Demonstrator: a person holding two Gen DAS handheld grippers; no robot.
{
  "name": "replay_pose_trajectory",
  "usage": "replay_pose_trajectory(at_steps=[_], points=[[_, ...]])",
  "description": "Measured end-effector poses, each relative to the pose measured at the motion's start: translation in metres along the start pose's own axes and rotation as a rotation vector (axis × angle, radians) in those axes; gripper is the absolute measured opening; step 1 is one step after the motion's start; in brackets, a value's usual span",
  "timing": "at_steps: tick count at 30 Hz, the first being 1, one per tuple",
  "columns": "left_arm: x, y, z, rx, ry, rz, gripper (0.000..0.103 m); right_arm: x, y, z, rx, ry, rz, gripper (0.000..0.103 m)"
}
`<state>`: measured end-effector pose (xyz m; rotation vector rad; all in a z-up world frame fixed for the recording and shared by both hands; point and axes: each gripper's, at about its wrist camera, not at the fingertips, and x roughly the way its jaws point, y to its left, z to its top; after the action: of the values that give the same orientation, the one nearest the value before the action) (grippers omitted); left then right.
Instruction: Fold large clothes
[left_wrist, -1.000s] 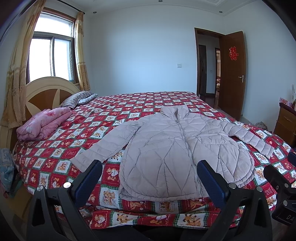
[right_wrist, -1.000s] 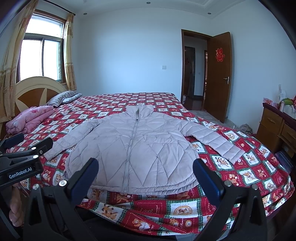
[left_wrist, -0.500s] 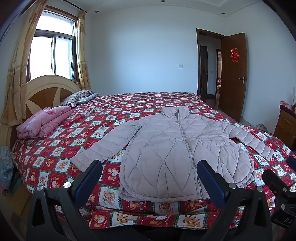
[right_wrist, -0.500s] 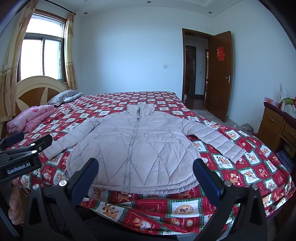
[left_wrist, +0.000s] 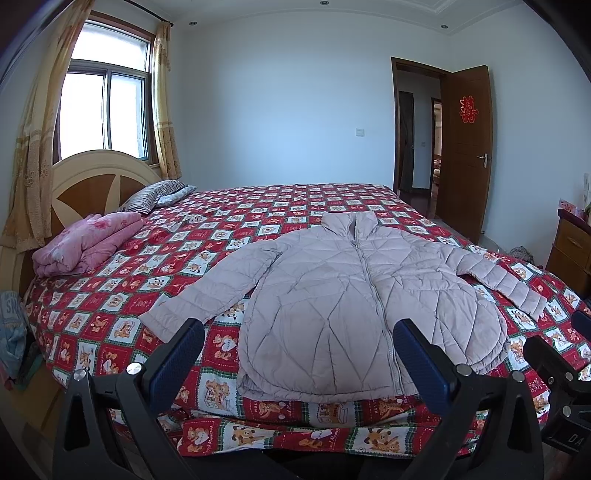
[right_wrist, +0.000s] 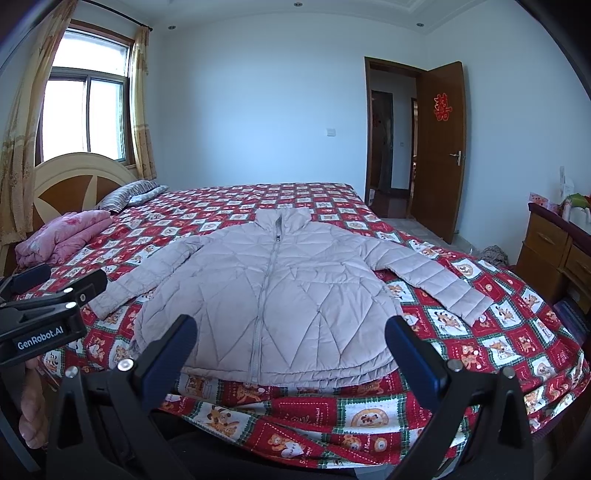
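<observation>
One jacket (left_wrist: 354, 314) (pale, quilted, zipped) lies flat on my bed (left_wrist: 207, 258), sleeves spread | left gripper (left_wrist: 299, 354) wide open, empty | right gripper (right_wrist: 291, 350) wide open, empty, short of the hem

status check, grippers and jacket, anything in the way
Left gripper open, right gripper open, both empty. Jacket flat on bed, zipped, sleeves spread. Nothing on it.

"GenRobot.AI" on the left gripper (right_wrist: 40, 291)
</observation>
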<state>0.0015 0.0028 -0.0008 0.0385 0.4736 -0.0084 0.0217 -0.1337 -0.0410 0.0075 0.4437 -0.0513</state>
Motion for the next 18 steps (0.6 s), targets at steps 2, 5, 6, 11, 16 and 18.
replay_pose_trajectory(at_steps=[2, 5, 6, 11, 16, 18], points=[[-0.0001, 0.0, 0.0001, 0.0, 0.001, 0.0, 0.102, -0.0002, 0.0005, -0.0005, 0.0, 0.001, 0.001, 0.103], [-0.0003, 0.0003, 0.0002, 0.001, -0.001, 0.0, 0.102, -0.0007, 0.0007, -0.0005, -0.001, 0.001, 0.002, 0.103], [-0.0003, 0.0008, 0.0, 0.0, -0.001, 0.001, 0.102, -0.0003, 0.0001, -0.0002, 0.0, 0.001, 0.002, 0.103], [-0.0002, 0.0003, -0.0001, 0.0, 0.0, 0.0, 0.102, -0.0006, 0.0012, -0.0006, 0.0, 0.002, 0.002, 0.103], [-0.0003, 0.0005, -0.0003, 0.0, 0.0, 0.0, 0.102, 0.0007, 0.0015, -0.0009, -0.001, 0.004, 0.005, 0.103], [-0.0004, 0.0006, -0.0005, 0.0, -0.001, 0.0, 0.102, 0.0008, 0.0012, -0.0008, -0.001, 0.004, 0.006, 0.103]])
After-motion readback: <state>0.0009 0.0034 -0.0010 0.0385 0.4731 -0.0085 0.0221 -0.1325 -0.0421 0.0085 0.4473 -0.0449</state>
